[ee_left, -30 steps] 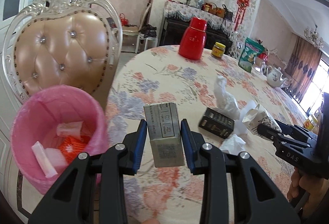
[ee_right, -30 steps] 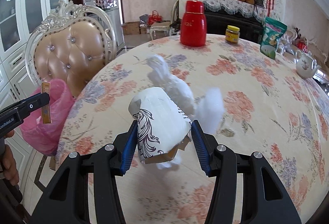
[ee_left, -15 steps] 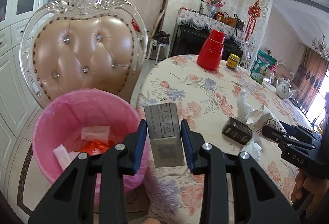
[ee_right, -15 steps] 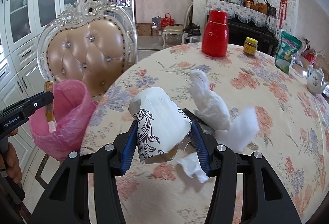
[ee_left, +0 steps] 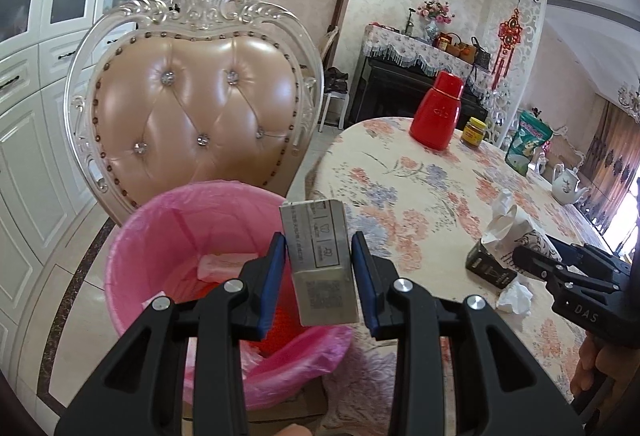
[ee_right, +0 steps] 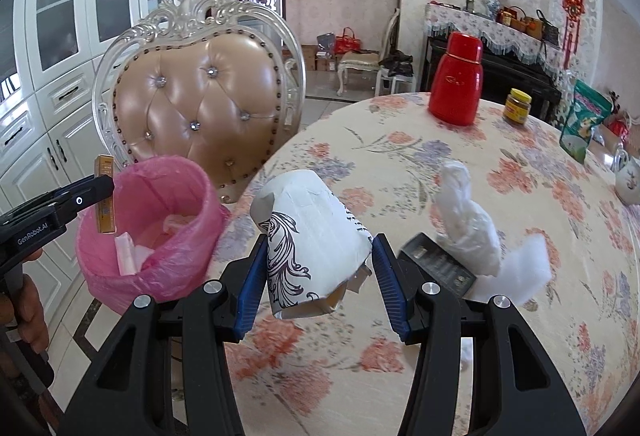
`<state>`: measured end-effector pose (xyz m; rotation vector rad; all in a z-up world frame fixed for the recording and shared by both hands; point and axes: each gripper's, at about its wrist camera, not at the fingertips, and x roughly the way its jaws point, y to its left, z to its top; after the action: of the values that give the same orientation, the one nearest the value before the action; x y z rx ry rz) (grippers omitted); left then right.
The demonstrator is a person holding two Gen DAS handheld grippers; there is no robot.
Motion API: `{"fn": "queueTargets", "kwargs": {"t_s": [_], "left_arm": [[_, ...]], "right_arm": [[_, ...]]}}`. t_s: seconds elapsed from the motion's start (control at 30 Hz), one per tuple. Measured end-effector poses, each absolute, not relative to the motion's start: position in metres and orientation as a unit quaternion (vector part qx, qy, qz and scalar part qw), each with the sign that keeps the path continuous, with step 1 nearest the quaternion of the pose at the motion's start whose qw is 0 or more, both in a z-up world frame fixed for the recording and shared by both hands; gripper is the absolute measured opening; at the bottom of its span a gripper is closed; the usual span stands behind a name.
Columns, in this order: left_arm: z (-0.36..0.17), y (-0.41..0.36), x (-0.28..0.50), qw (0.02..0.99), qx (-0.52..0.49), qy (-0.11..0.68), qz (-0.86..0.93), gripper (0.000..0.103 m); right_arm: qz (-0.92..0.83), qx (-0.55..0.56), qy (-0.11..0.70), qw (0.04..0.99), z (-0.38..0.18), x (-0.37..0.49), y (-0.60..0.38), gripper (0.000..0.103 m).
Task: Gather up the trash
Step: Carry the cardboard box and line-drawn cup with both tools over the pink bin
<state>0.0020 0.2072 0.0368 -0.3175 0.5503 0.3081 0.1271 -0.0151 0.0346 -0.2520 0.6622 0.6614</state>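
Observation:
My left gripper (ee_left: 320, 272) is shut on a small grey cardboard box (ee_left: 320, 260) and holds it above the right rim of a pink-lined trash bin (ee_left: 168, 236) that holds paper scraps. From the right wrist view the left gripper (ee_right: 98, 192) holds the box (ee_right: 105, 196) over the bin (ee_right: 168, 212). My right gripper (ee_right: 318, 268) is shut on a crumpled white paper cup (ee_right: 308, 240) with a black pattern, above the table edge. A black box (ee_right: 440, 268) and white tissues (ee_right: 468, 220) lie on the floral table (ee_right: 440, 164).
A padded cream chair (ee_left: 192, 108) stands behind the bin. On the table's far side stand a red flask (ee_right: 456, 84), a yellow-lidded jar (ee_right: 518, 106), a green bag (ee_right: 586, 124) and a white teapot (ee_left: 566, 186). White cabinets (ee_right: 52, 36) line the left wall.
Both grippers moved left toward the bin. The left gripper with the grey box went from over the table to above the bin. The right gripper carried the cup toward the table edge.

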Motion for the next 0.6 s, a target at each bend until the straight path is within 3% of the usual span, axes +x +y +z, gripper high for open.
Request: {"fn": "queueTargets", "kwargs": {"t_s": [0.6], "left_arm": [[0.032, 0.262, -0.019, 0.93, -0.167, 0.268, 0.189, 0.033]], "right_arm": [[0.37, -0.142, 0.318, 0.862, 0.034, 0.11, 0.064, 0.05]]}}
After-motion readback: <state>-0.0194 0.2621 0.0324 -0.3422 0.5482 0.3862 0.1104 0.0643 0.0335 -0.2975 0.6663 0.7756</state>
